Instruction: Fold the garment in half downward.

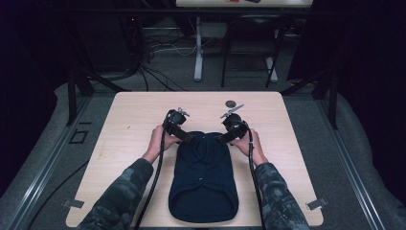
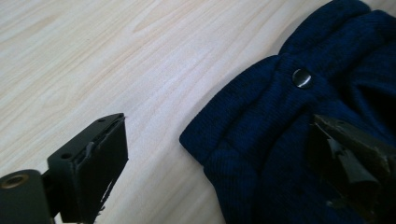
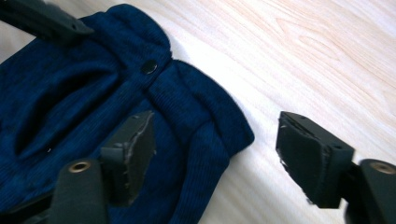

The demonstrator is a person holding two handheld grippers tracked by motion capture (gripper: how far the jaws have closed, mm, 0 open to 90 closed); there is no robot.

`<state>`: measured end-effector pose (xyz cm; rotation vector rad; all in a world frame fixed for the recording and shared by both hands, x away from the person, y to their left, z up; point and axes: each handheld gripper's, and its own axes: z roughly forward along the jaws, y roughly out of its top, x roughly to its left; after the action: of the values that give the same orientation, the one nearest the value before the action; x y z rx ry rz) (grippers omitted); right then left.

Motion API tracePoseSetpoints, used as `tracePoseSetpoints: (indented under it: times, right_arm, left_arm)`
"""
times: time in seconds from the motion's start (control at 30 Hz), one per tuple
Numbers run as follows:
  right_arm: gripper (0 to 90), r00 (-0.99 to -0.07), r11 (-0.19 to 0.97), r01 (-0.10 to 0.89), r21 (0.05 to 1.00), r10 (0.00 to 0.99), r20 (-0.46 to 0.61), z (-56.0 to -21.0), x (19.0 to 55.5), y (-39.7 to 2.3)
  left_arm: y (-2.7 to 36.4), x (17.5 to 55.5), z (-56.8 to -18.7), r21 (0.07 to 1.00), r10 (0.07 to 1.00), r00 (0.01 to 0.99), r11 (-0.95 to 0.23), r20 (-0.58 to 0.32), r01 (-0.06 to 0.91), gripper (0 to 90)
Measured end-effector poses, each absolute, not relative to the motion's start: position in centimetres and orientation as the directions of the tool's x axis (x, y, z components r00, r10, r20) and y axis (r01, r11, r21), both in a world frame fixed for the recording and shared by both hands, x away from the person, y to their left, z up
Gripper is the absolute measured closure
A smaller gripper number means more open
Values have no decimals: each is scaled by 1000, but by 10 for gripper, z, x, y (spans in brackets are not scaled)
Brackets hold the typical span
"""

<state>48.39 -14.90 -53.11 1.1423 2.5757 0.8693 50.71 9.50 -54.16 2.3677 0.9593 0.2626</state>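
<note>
A: From the high view, where did things stand?

B: A dark blue knitted garment lay flat on the wooden table, its narrow collar end pointing away from the person. The left gripper reached that collar from one side and the right gripper from the other, each held in a hand, with cables trailing back along the sleeves. That view was too small to show how the jaws stood.

A: And the left gripper view?

B: There the jaws stood wide apart, clamped on nothing. One jaw hung over bare table wood; the other sat over the garment, I think just above the knit, though that jaw was blurred. The folded collar edge lay between the two jaws, nearer the far one, and a small dark snap button showed just ahead of that jaw's tip.

A: The right gripper view?

B: Much the same, mirrored. The jaws were apart, not pressing on anything. One jaw lay over the garment, the other over bare table wood, with the rolled collar edge between them. The snap button sat ahead of the jaw over the cloth. The tip of the left gripper showed at the far side of the collar.
</note>
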Motion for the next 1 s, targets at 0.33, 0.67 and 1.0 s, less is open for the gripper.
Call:
tracePoseSetpoints:
  times: [0.33,0.67,1.0]
  right_arm:
    - [390,-682,547,639,541,728,70,-551,504,-140]
    - [484,-684,534,666,521,716,140,-560,508,-142]
    - [685,-696,542,669,509,697,173,-559,506,-140]
  left_arm:
    - [89,521,-556,534,691,722,-595,-41,601,167]
    - [88,523,-561,515,658,749,-618,-75,594,294]
    - [84,518,-558,510,624,775,-636,-101,579,503]
